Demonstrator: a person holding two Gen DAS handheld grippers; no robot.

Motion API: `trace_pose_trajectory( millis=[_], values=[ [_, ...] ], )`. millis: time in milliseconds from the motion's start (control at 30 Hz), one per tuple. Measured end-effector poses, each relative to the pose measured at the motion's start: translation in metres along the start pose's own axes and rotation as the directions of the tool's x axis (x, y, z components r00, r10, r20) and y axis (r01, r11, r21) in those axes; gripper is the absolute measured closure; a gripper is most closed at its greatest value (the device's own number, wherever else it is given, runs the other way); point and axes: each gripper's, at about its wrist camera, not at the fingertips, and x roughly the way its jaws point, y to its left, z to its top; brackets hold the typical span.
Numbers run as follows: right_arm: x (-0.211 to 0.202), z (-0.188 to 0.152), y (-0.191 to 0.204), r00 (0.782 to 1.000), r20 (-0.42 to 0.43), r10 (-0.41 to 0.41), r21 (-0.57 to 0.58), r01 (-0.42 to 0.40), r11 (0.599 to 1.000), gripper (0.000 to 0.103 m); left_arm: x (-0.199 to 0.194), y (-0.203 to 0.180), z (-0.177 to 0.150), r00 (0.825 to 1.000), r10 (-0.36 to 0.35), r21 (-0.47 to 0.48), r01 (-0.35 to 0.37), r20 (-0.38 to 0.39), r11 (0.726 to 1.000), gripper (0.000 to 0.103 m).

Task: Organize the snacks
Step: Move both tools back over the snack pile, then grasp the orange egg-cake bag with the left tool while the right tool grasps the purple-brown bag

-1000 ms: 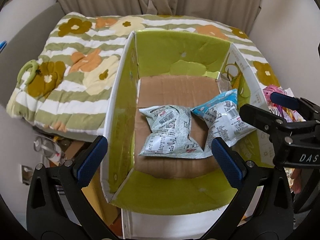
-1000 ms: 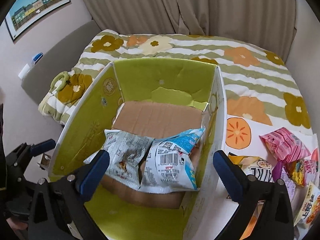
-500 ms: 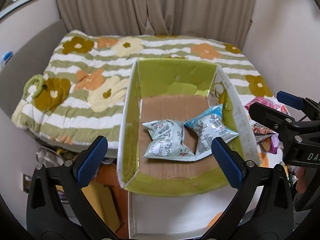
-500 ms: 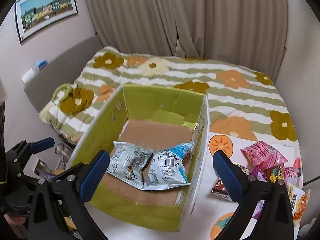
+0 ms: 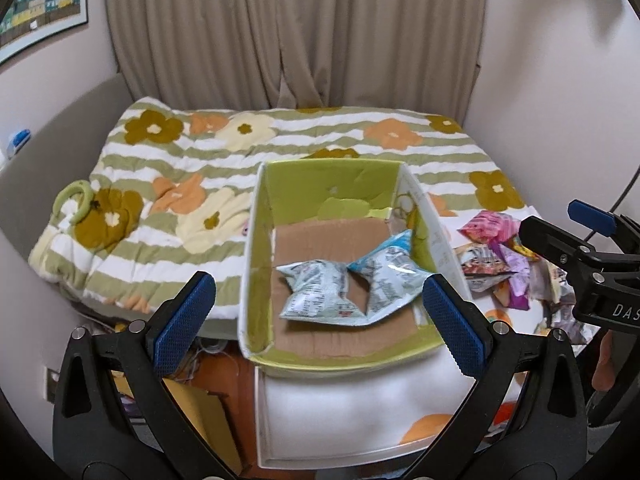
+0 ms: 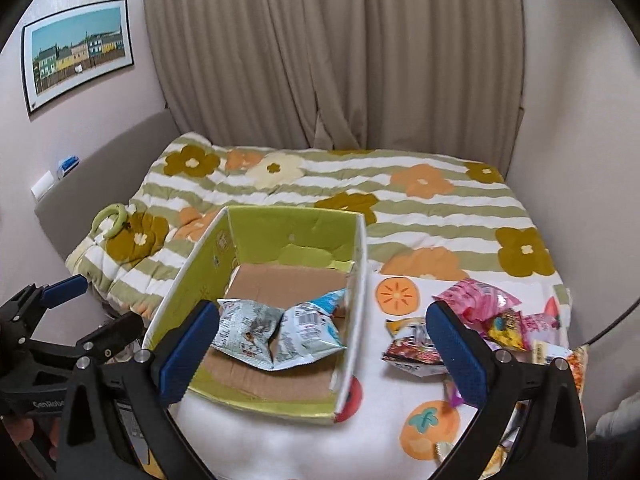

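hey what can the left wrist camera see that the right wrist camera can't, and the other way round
Only the left wrist view shows the clutter on the floor below the bed edge.

Only the right wrist view shows the persimmon prints on the white cloth and the whole framed picture; the left view catches just its corner.

Both show the green box holding two snack bags, the loose snack pile to its right, the floral quilt and curtain. Left gripper and right gripper both have open, empty jaws.
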Motion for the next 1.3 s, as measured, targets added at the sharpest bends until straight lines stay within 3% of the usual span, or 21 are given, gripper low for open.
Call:
trace_pose_trajectory(
  millis=[300,600,700,767,900,1067,1233,1300],
  values=[
    [-0.05,-0.024,-0.07,0.999,0.036,-0.035,0.046,0.033,0.998,0.0,-0.017,-0.076,-0.013,0.999,-0.048,0.004,0.048,0.015,0.999,0.0],
    [-0.092,-0.064,-0.176,0.997,-0.008,-0.075,0.034,0.075,0.997,0.0,-0.011,-0.197,-0.044,0.989,-0.142,0.076,0.145,-0.048,0.986,0.0],
    [-0.098,-0.079,-0.207,0.996,-0.03,-0.087,0.025,0.088,0.996,0.0,0.001,-0.233,-0.058,0.981,-0.178,0.124,0.187,-0.084,0.975,0.0],
    [-0.097,-0.088,-0.226,0.995,-0.052,-0.089,0.017,0.09,0.996,0.0,0.015,-0.258,-0.068,0.966,-0.221,0.164,0.242,-0.137,0.956,0.0],
    [-0.084,-0.114,-0.26,0.992,-0.115,-0.057,0.017,0.06,0.998,0.0,0.045,-0.302,-0.091,0.938,-0.251,0.299,0.317,-0.238,0.9,0.0],
    [-0.055,-0.15,-0.29,0.98,-0.199,-0.02,0.011,0.023,1.0,0.0,0.085,-0.338,-0.123,0.902,-0.25,0.458,0.399,-0.352,0.794,0.0],
    [-0.022,-0.184,-0.305,0.96,-0.275,0.049,0.013,-0.048,0.999,0.0,0.116,-0.362,-0.152,0.867,-0.222,0.587,0.471,-0.447,0.659,0.0],
    [-0.011,-0.194,-0.306,0.954,-0.295,0.061,-0.008,-0.066,0.998,0.0,0.127,-0.369,-0.159,0.85,-0.223,0.606,0.502,-0.477,0.618,0.0]
  ],
)
